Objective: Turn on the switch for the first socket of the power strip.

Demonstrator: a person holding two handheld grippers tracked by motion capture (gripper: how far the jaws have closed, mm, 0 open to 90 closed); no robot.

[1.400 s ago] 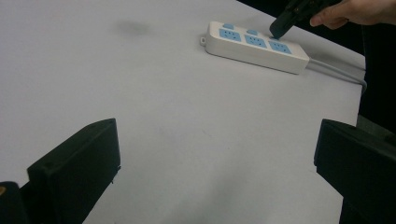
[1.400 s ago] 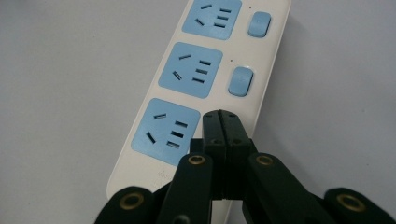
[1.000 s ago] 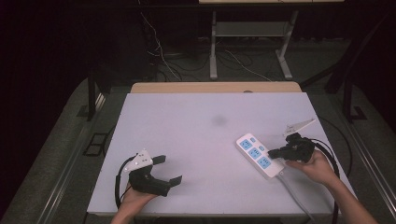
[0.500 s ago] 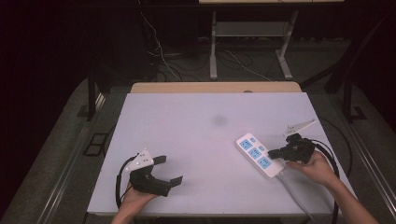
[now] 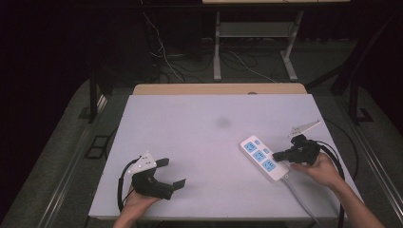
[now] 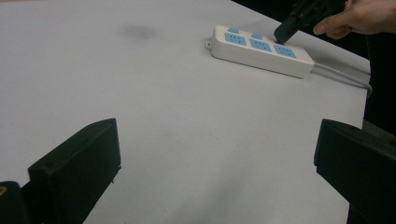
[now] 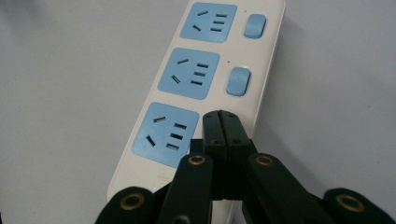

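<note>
White table, power strip under closed right tool.

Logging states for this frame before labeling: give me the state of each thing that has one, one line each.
Left tongs: open, jaws wide apart, nothing between them, low over the table.
Right tongs: shut, jaws pressed together, tip at the switch beside the power strip's nearest socket.
Power strip: lying flat near the table's right edge, three blue sockets, nothing plugged in.
Switches: on or off cannot be told.
</note>
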